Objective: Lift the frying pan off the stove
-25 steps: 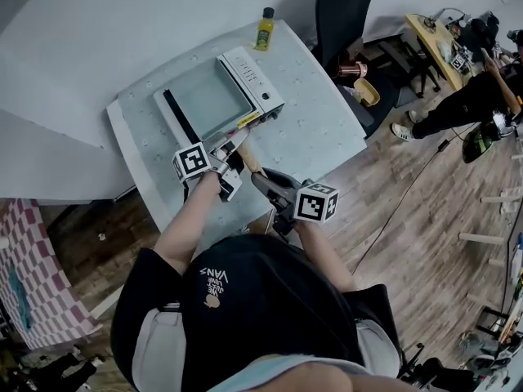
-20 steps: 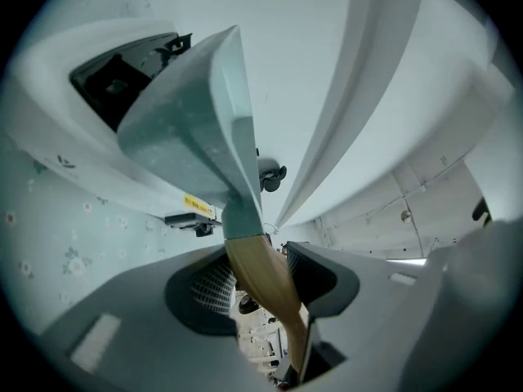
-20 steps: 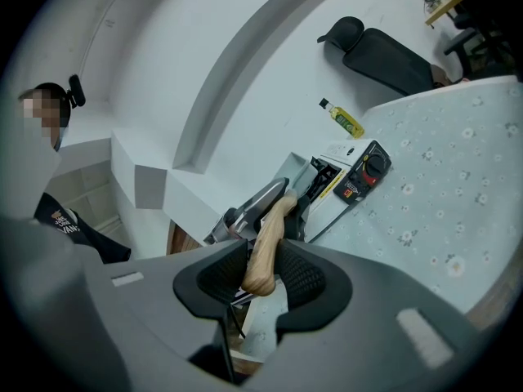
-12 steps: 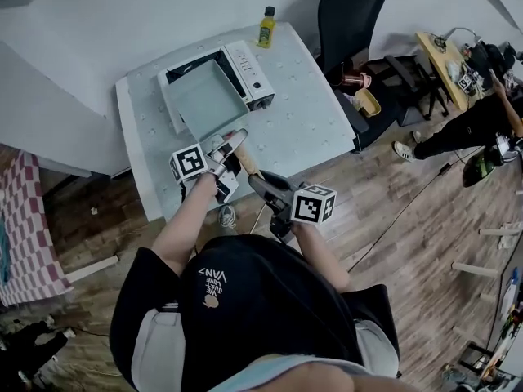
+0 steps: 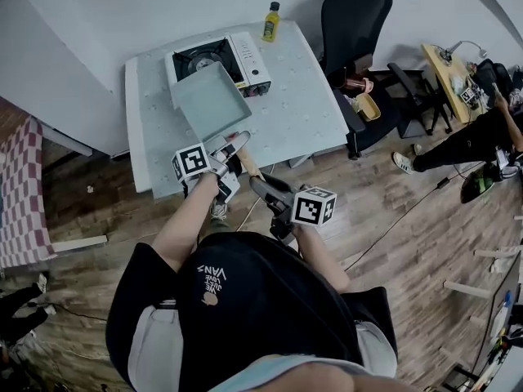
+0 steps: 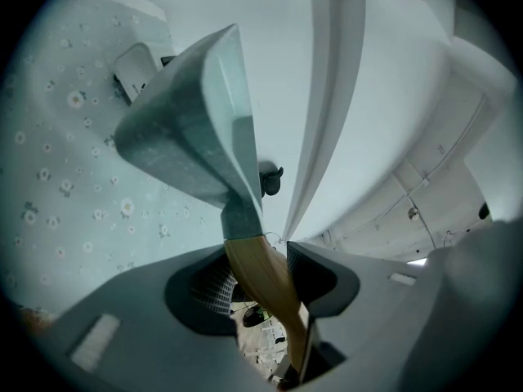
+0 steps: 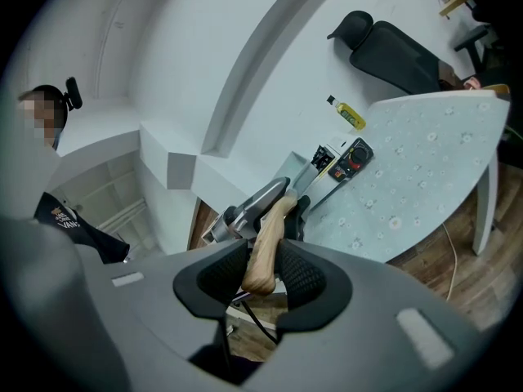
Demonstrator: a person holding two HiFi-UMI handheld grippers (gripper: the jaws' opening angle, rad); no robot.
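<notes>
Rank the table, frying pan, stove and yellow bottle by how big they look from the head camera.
1. table, largest.
2 and 3. frying pan and stove: about alike. The pan overlaps the stove and may sit nearer the camera, so I won't rank them.
4. yellow bottle, smallest.

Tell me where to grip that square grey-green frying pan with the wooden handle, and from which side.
Grip the wooden handle, coming from its free end, nearest the person. It juts straight out from the square grey-green frying pan, narrow enough for jaws; the pan's walled body is too wide.
</notes>
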